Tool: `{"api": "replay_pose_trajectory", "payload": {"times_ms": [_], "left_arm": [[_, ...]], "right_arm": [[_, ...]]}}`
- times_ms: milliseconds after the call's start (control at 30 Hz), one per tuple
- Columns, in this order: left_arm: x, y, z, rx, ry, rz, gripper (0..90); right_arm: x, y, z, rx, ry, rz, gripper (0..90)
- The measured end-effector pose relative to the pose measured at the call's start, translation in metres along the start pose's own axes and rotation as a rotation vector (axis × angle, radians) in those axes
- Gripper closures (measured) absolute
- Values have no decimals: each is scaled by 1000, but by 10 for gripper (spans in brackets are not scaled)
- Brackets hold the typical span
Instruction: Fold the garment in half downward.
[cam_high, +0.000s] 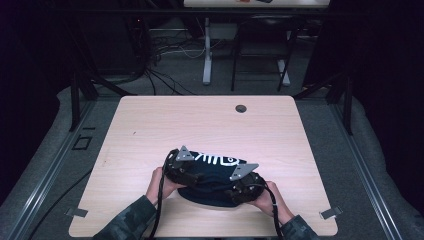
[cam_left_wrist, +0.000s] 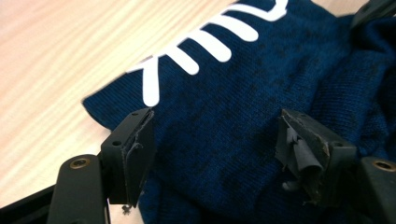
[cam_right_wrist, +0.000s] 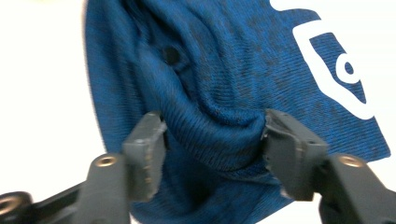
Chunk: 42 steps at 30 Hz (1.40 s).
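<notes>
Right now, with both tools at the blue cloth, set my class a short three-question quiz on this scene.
1. True or false: the left tool has its jaws spread apart over the blue cloth.
2. What lies between the jaws of the right tool? A) a raised fold of the cloth B) a pen C) bare table
3. Fill in: the design printed on the cloth is coloured ____.

Key: 1 true. 2 A. 3 white, a fish skeleton on the cloth lying on the table.
</notes>
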<state>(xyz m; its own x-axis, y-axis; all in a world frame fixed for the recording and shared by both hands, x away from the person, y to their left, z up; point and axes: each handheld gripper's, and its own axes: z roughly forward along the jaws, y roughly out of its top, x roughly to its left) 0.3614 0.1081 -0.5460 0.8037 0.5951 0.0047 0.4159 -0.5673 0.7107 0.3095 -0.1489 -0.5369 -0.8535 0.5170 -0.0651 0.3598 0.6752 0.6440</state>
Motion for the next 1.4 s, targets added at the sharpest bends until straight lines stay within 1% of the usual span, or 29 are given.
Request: {"api": "replay_pose_trajectory", "payload": {"times_ms": [33, 100, 167, 200, 233, 267, 300, 367, 400, 467, 500, 533, 567, 600, 633, 700, 767, 800, 867, 933, 1033, 1133, 1200, 1233, 1333, 1400], "left_arm": [[0, -1, -1, 2, -5, -3, 284], [0, -2, -1, -1, -4, -3, 282], [-1, -2, -1, -7, 0, -1, 281], [-1, -2, -1, -3, 4, 7, 281], [-2, -2, -1, 1, 4, 12, 280], [-3, -3, -1, -1, 11, 13, 279], [-4, -5, 0, 3, 14, 17, 278], [-5, -8, 1, 9, 16, 18, 277], [-6, -10, 2, 12, 20, 21, 275], [-8, -15, 4, 23, 30, 26, 267], [-9, -17, 5, 30, 34, 24, 262], [-9, -18, 5, 34, 38, 27, 255], [-9, -20, 5, 29, 40, 18, 252], [-10, -21, 5, 33, 37, 19, 252], [-10, -22, 5, 31, 41, 17, 252], [-10, -24, 6, 34, 38, 9, 252], [-9, -26, 7, 31, 36, -5, 252], [-9, -27, 7, 29, 38, -7, 251], [-9, -28, 7, 24, 40, -13, 250], [-9, -28, 8, 27, 41, -19, 244], [-9, -29, 8, 27, 46, -28, 235], [-10, -29, 9, 22, 56, -36, 231], [-12, -30, 9, 22, 63, -40, 231], [-12, -30, 9, 20, 66, -42, 231], [-13, -31, 10, 14, 74, -52, 232], [-14, -31, 9, 14, 77, -54, 232]], "right_arm": [[-1, 1, -6, -12, -2, 14, 326], [-4, 2, -18, -69, 5, 46, 320], [-10, 4, -26, -133, -24, 98, 332], [-14, 5, -28, -155, -39, 121, 342], [-17, 7, -26, -162, -61, 154, 354], [-19, 9, -23, -167, -81, 181, 369], [-20, 10, -17, -163, -84, 194, 377], [-19, 12, -3, -112, -110, 194, 402], [-17, 11, 4, -83, -95, 194, 399], [-12, 6, 15, -29, -102, 178, 395], [-10, 4, 19, -10, -94, 177, 385], [-7, 1, 22, 3, -101, 176, 374], [-7, 0, 22, 11, -102, 168, 374], [-6, -1, 21, 16, -98, 171, 365], [-5, -2, 21, 14, -106, 177, 357], [-6, -4, 22, 22, -103, 174, 345], [-6, -6, 25, 35, -109, 176, 340], [-6, -6, 26, 35, -109, 171, 338], [-5, -4, 27, 56, -117, 145, 343], [-6, -3, 29, 63, -114, 139, 345], [-9, -3, 30, 60, -109, 137, 345], [-11, -2, 32, 60, -114, 136, 345], [-13, -1, 33, 70, -115, 130, 346], [-14, -1, 34, 60, -114, 137, 346], [-18, 0, 34, 70, -110, 136, 346], [-19, 0, 36, 62, -108, 141, 346]]}}
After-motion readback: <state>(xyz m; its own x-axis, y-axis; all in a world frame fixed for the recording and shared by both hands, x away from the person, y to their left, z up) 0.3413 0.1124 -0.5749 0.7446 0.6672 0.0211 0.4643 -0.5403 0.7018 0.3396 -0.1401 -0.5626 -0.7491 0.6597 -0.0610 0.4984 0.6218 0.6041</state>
